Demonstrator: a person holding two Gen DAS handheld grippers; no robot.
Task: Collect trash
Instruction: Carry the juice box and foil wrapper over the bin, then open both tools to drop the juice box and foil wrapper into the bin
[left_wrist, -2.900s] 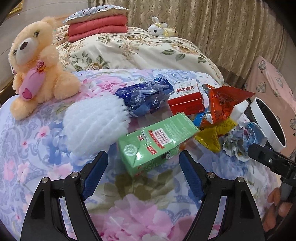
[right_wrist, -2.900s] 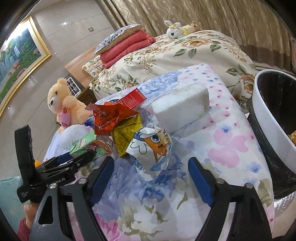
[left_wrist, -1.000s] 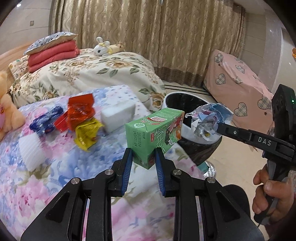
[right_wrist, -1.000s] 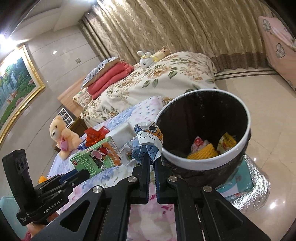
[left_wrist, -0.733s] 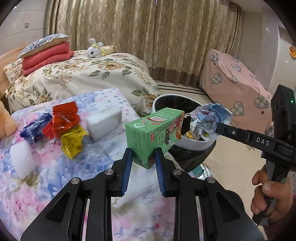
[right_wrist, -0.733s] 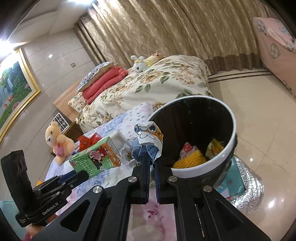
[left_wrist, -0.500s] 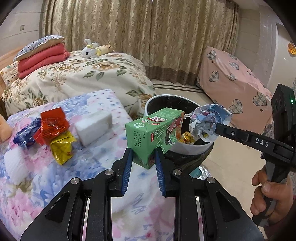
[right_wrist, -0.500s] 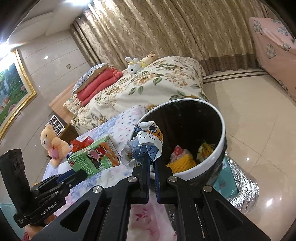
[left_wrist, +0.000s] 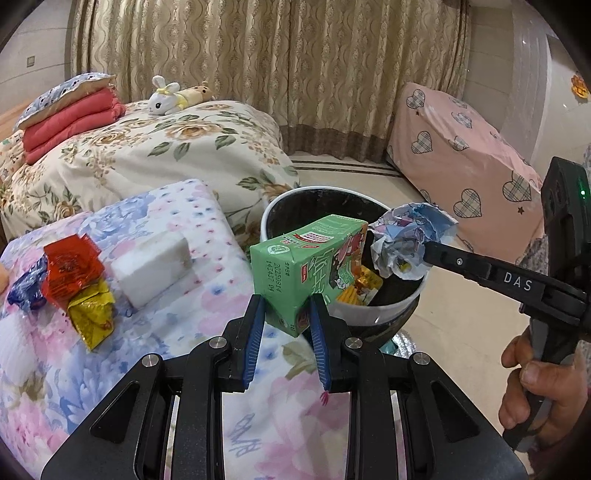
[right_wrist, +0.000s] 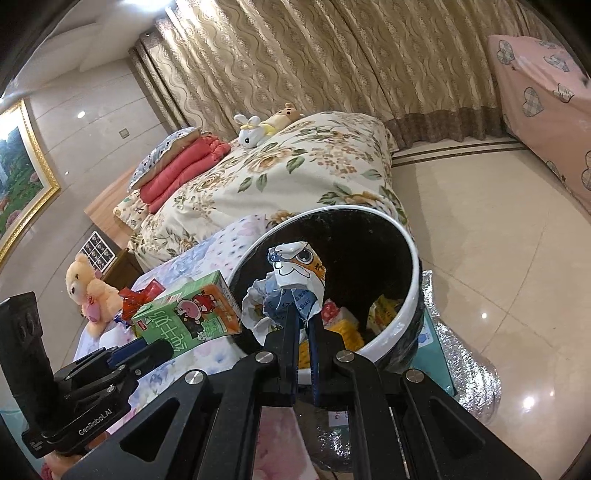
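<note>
Both grippers loaded, both at the bin.

Left gripper (left_wrist: 286, 314): blue pads narrowed onto the lower corner of the green drink carton (left_wrist: 310, 266), gripped across its short width. The carton's long axis runs forward and upward from the fingertips, tilted to the right. Its far end overlaps the near-left rim of the waste bin (left_wrist: 384, 314); the gripped end looks to sit short of the rim, over the floral bedspread (left_wrist: 177, 295).

Right gripper (right_wrist: 302, 332): jaws pressed almost together on the crumpled cartoon wrapper (right_wrist: 291, 284), which stands up just beyond the fingertips. In the right wrist view the wrapper lies in line with the bin's dark opening (right_wrist: 369, 258), rim close under the fingers.

Judgement: the right hand is nearer a clean drop; its load appears already over the mouth. The left needs a little more travel forward and right so the whole carton clears the rim.

Bin already holds yellow and red packets. A red wrapper (left_wrist: 70, 266), a yellow packet (left_wrist: 90, 314) and a white foam block (left_wrist: 151, 262) lie well left of the left fingers.
</note>
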